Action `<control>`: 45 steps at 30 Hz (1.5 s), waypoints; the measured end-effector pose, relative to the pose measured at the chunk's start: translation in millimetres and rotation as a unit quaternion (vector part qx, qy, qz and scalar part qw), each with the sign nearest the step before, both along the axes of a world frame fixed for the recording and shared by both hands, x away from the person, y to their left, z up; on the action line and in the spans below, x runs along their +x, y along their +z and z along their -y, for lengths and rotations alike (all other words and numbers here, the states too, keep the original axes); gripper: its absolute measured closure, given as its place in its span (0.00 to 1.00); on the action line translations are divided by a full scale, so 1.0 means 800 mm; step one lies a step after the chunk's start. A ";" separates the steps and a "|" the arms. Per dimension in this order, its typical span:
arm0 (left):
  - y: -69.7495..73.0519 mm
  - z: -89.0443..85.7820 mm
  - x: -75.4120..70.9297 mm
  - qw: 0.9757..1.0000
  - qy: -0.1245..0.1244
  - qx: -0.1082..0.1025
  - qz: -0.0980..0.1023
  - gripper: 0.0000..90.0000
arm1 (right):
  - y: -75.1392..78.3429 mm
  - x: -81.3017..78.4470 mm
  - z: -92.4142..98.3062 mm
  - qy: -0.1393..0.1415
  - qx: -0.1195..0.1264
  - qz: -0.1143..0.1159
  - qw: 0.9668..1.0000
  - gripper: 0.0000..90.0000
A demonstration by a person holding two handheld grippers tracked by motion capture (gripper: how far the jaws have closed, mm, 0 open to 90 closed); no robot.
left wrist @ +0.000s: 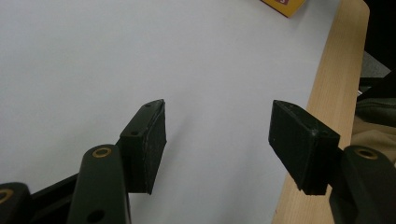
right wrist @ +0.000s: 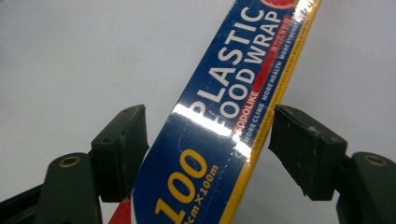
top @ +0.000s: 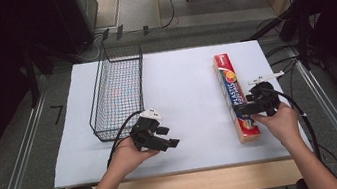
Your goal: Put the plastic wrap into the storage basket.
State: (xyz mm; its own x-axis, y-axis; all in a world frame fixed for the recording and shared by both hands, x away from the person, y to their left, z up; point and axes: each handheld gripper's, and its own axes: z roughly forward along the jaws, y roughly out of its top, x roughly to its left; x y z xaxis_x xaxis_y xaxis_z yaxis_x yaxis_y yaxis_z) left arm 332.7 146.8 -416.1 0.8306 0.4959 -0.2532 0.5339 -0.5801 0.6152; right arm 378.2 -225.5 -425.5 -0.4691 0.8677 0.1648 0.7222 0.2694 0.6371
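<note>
A long plastic food wrap box (top: 236, 97), blue, red and yellow, lies lengthwise on the white table at the right. My right gripper (top: 243, 109) is over its near half. In the right gripper view the box (right wrist: 224, 126) runs between the two spread jaws of my right gripper (right wrist: 208, 144), which is open and not pressing it. My left gripper (top: 165, 138) hovers open near the table's front left of centre, beside the basket. Nothing but white table surface lies between the jaws of my left gripper (left wrist: 217, 142).
A black wire basket (top: 119, 91) stands on the left half of the white table (top: 180, 82). The table's wooden front edge (left wrist: 336, 116) runs close to my left gripper. Cables trail from both grippers. Metal rails flank the table.
</note>
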 end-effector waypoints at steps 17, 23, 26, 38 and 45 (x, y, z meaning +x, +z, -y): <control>-0.001 -0.003 0.003 1.000 0.002 0.005 -0.005 0.40 | -0.009 0.056 -0.025 -0.036 -0.054 -0.080 0.995 0.26; -0.003 -0.002 0.003 1.000 -0.002 0.009 -0.007 0.40 | -0.017 0.071 -0.028 -0.049 -0.051 -0.099 0.993 0.24; -0.004 -0.001 0.003 1.000 -0.001 0.011 -0.008 0.40 | -0.022 0.079 -0.035 -0.050 -0.067 -0.105 0.991 0.24; -0.006 0.000 0.003 1.000 -0.004 0.012 -0.015 0.40 | -0.035 0.095 -0.043 -0.075 -0.089 -0.134 0.984 0.30; -0.007 -0.003 0.005 1.000 -0.006 0.016 -0.016 0.40 | -0.026 0.096 -0.042 -0.088 -0.101 -0.133 0.982 0.39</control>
